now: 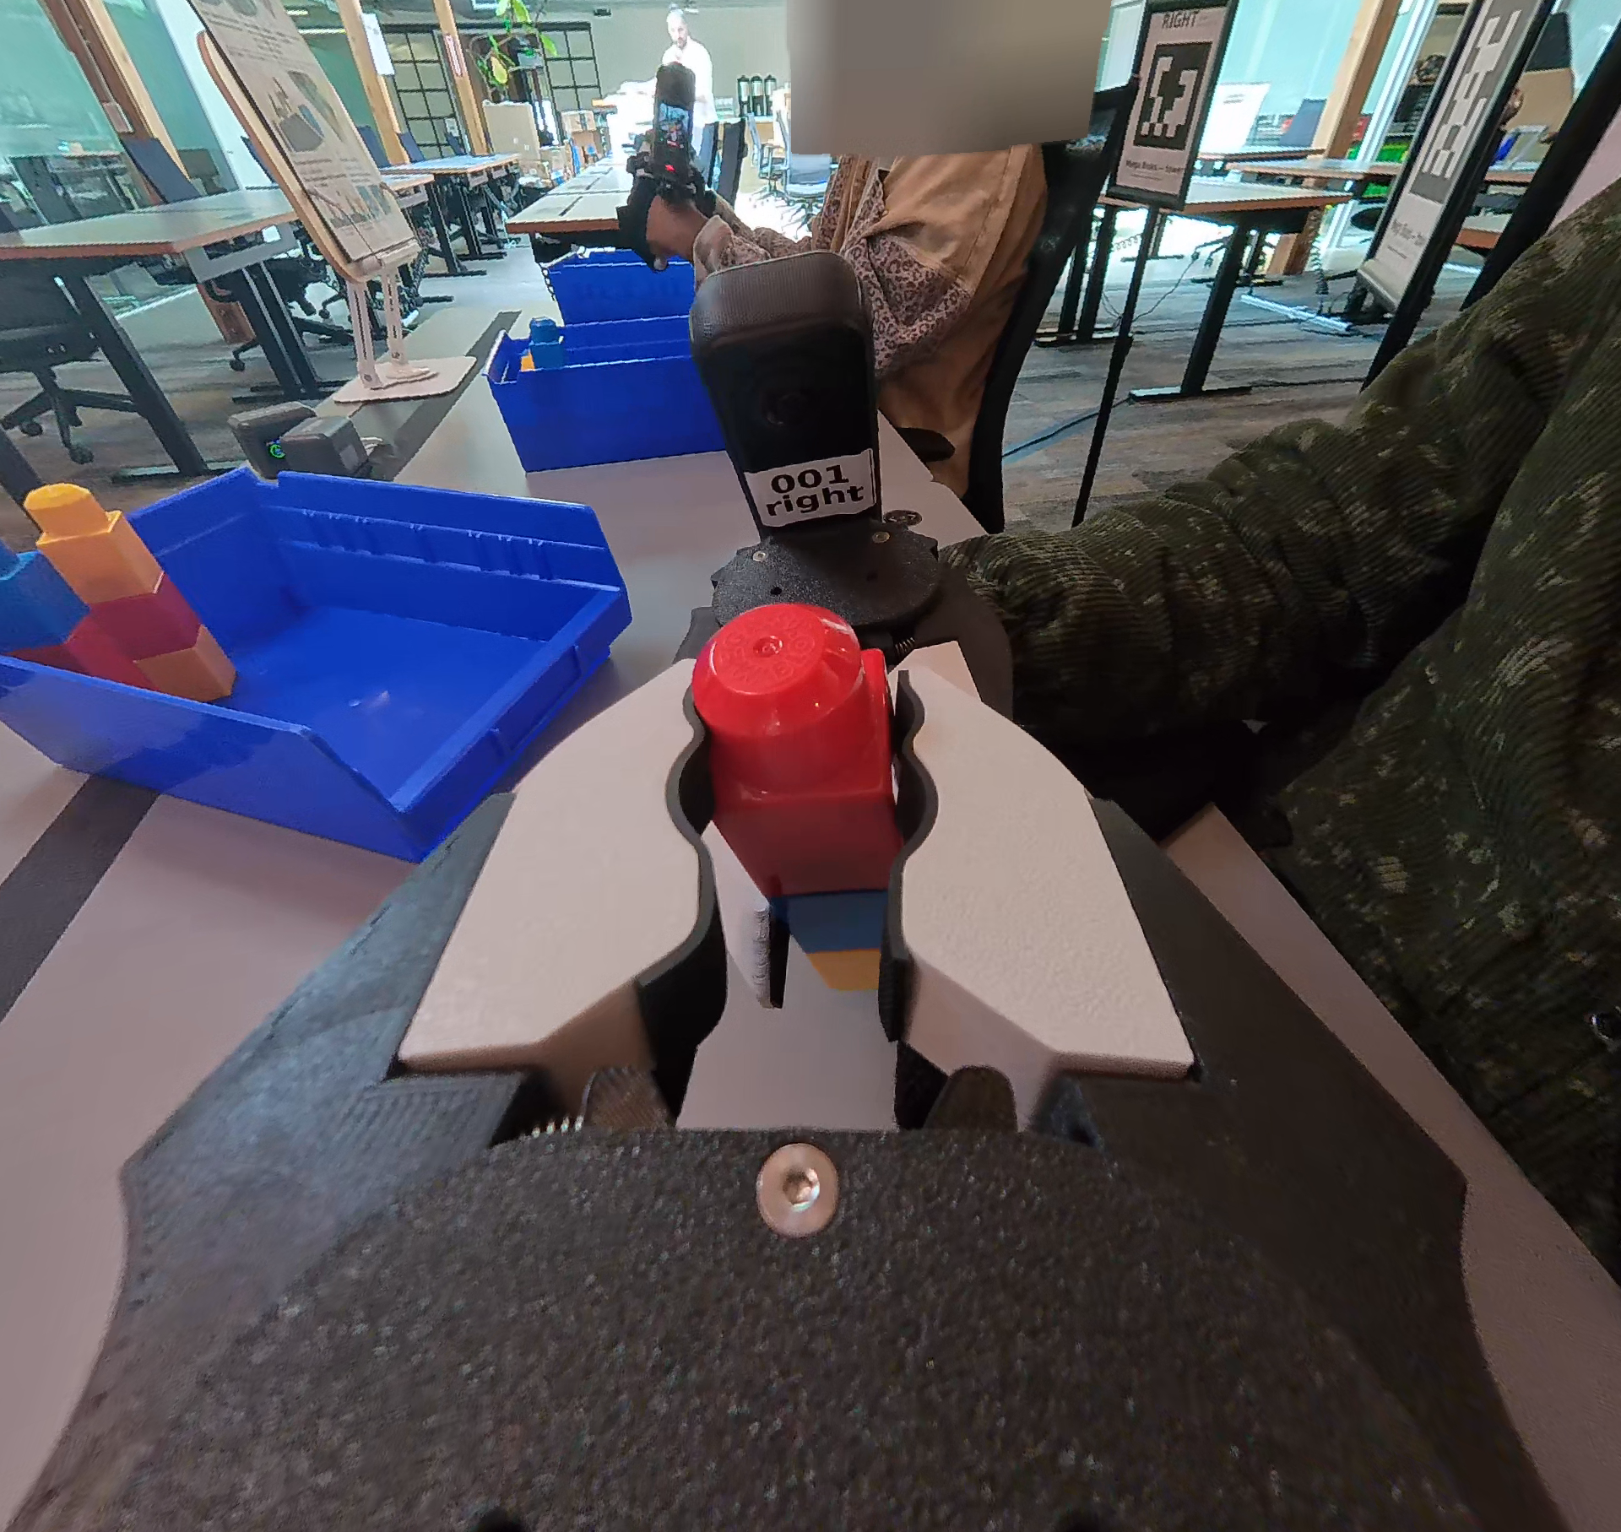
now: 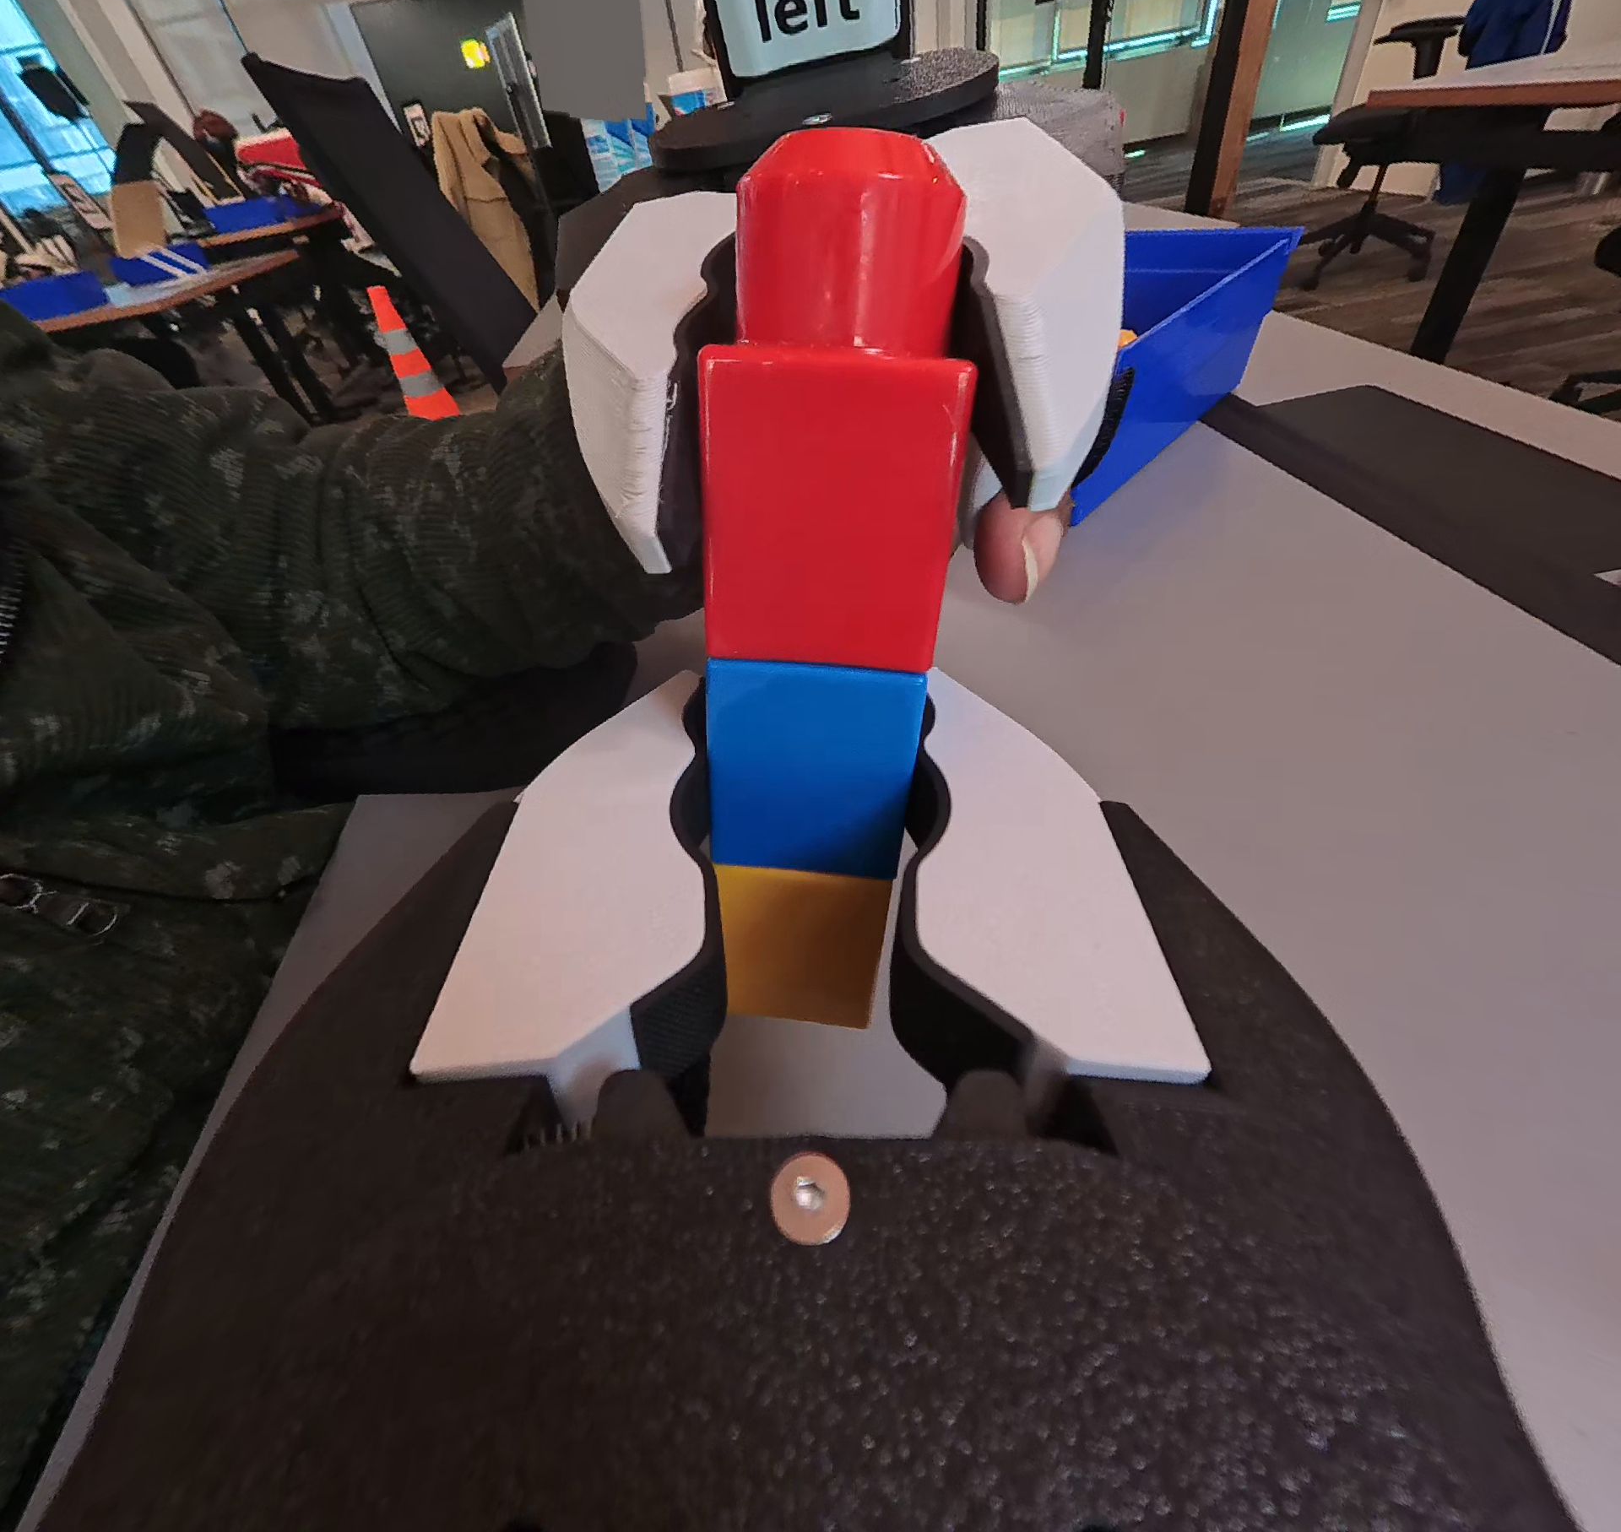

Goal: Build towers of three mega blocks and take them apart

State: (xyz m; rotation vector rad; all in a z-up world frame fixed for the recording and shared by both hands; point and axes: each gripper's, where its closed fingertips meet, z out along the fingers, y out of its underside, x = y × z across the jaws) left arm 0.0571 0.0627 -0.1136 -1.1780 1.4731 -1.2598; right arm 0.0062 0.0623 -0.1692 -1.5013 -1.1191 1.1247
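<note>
A three-block tower is held between the two grippers above the grey bench (image 2: 1228, 701), with the red block (image 2: 829, 508) on top, the blue block (image 2: 811, 766) in the middle and the yellow block (image 2: 803, 946) at the bottom. All three are seated flush, so the stack is complete. I judge the step in hand to be either the last press that finishes the tower or the first pull of taking it apart; the pictures do not settle which.

The left gripper (image 1: 798, 780) is clamped on the red block, its white fingers (image 1: 596, 832) pressing the block's two sides just under the round stud. The right gripper (image 2: 811, 797) is closed around the lower part of the tower. Its fingers (image 2: 605, 867) bear on the blue block, while the yellow block sits lower in the gap, and I cannot tell whether it is pinched too. The two grippers face each other from opposite sides of the tower, close together but gripping different blocks.

If the tower is to come apart, the next move calls for the left gripper to pull or rock the red block off the blue one while the right gripper holds firm. A straight, slightly tilting pull should free the stud.

A blue bin (image 1: 421, 639) stands near on the bench, holding other stacked blocks (image 1: 114, 604).
</note>
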